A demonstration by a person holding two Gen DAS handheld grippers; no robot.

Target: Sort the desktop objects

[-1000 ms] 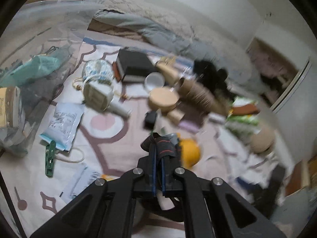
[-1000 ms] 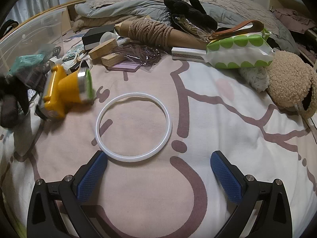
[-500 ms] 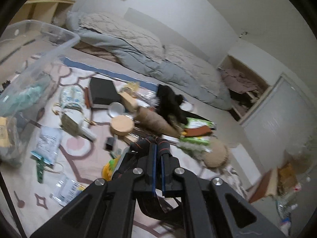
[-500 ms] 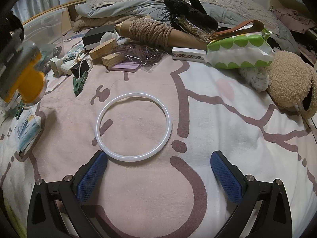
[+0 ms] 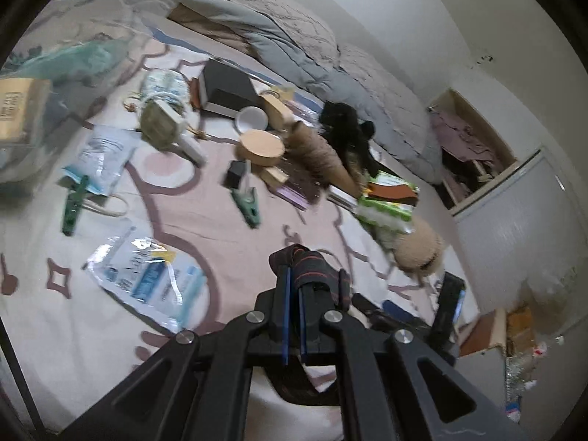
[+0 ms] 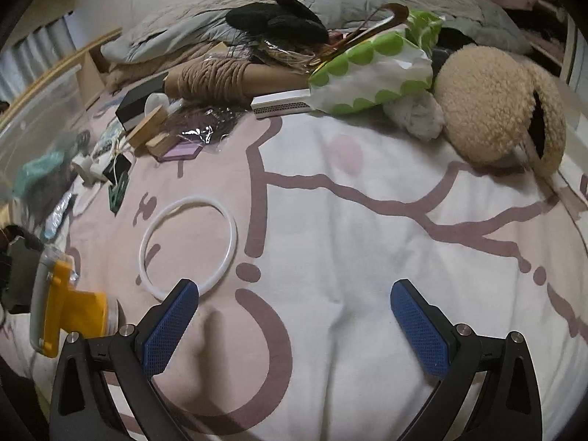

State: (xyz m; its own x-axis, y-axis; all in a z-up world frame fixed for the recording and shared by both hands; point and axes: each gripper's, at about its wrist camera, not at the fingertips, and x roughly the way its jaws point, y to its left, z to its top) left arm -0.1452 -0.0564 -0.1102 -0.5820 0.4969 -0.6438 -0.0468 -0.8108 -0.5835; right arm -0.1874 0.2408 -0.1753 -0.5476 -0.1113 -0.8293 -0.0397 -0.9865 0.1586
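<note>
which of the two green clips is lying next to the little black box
The green clip in the middle of the blanket, pointing up at the small black box. The other green clip lies far left, on the edge of a white-and-blue packet.

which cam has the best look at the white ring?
Right wrist view: the white ring lies whole and sharp on the bedspread, just beyond the pad of the open right hand-held gripper. In the left wrist view I can't find it.
</note>
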